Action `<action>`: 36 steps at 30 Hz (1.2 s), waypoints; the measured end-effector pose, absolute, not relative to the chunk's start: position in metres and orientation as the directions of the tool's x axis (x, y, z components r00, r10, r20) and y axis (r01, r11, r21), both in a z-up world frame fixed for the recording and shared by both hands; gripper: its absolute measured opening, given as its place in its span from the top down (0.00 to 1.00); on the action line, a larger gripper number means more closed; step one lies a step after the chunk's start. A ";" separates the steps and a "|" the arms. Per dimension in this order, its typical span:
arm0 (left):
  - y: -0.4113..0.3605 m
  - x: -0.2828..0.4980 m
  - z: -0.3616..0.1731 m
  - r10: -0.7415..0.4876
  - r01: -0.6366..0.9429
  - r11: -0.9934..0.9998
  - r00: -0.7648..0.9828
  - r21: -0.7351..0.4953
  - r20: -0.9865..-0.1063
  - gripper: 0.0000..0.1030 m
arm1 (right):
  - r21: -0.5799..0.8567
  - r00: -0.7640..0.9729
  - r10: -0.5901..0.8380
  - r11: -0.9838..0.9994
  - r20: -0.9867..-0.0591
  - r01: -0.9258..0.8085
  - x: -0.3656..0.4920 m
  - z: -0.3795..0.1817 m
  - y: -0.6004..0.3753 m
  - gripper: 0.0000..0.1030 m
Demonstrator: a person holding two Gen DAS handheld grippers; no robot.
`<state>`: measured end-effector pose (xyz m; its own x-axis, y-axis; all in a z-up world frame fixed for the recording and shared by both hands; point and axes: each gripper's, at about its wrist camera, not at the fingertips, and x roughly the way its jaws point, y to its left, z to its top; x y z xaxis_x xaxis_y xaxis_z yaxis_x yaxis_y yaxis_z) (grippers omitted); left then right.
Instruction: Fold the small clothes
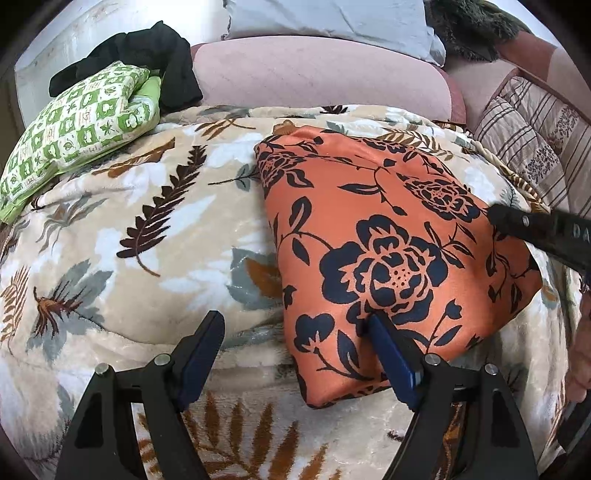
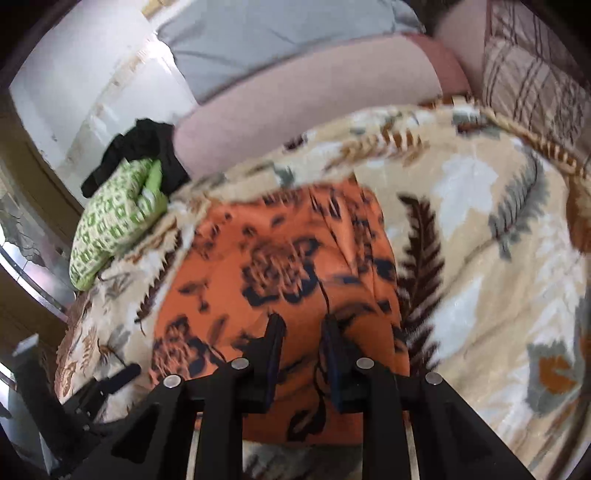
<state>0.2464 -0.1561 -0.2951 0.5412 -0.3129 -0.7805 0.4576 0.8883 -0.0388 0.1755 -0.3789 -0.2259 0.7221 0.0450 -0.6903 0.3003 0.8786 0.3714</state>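
Observation:
A folded orange garment with dark blue flowers (image 1: 388,236) lies on the leaf-print blanket (image 1: 140,229). My left gripper (image 1: 293,323) stands open wide at the garment's near left corner. Its right fingertip (image 1: 375,325) rests on the cloth and its left fingertip hangs over the blanket. In the right wrist view the same garment (image 2: 280,258) is blurred. My right gripper (image 2: 303,326) hovers over the garment's near part with its jaws a narrow gap apart, and I see nothing pinched between them. From the left wrist view, a right gripper finger (image 1: 532,229) reaches in at the garment's right edge.
A folded green-and-white cloth (image 1: 74,125) and a black garment (image 1: 166,48) lie at the back left. A pink cushion (image 1: 317,70) and a grey pillow (image 1: 332,18) line the back, and a striped cushion (image 1: 528,147) stands at the right.

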 end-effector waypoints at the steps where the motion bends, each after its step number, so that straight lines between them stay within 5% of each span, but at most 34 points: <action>1: -0.156 0.247 -0.294 -0.316 0.456 0.889 0.539 -0.045 -0.781 0.21 | 0.368 0.733 0.039 0.882 -0.679 0.294 0.178 -0.224 -0.378 0.76; 6: -0.154 0.250 -0.286 -0.350 0.454 0.887 0.547 -0.081 -0.761 0.21 | 0.385 0.663 0.086 0.866 -0.744 0.319 0.199 -0.253 -0.382 0.75; 13: -0.142 0.262 -0.276 -0.349 0.399 0.910 0.596 -0.110 -0.723 0.21 | 0.352 0.708 0.048 0.890 -0.704 0.289 0.191 -0.230 -0.371 0.76; 19: -0.130 0.282 -0.295 -0.323 0.343 0.928 0.546 -0.145 -0.773 0.21 | 0.382 0.689 0.048 0.858 -0.723 0.342 0.187 -0.241 -0.384 0.75; 28: -0.132 0.268 -0.268 -0.366 0.402 0.907 0.608 -0.124 -0.705 0.21 | 0.375 0.738 0.043 0.880 -0.673 0.291 0.180 -0.228 -0.381 0.76; 36: -0.148 0.272 -0.291 -0.265 0.407 0.913 0.564 -0.017 -0.782 0.21 | 0.371 0.659 0.050 0.857 -0.751 0.358 0.192 -0.252 -0.389 0.75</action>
<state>0.2720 -0.1476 -0.2910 0.5637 -0.2650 -0.7823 0.4065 0.9135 -0.0165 0.1917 -0.3892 -0.2521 0.6585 0.0504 -0.7509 0.3579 0.8567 0.3714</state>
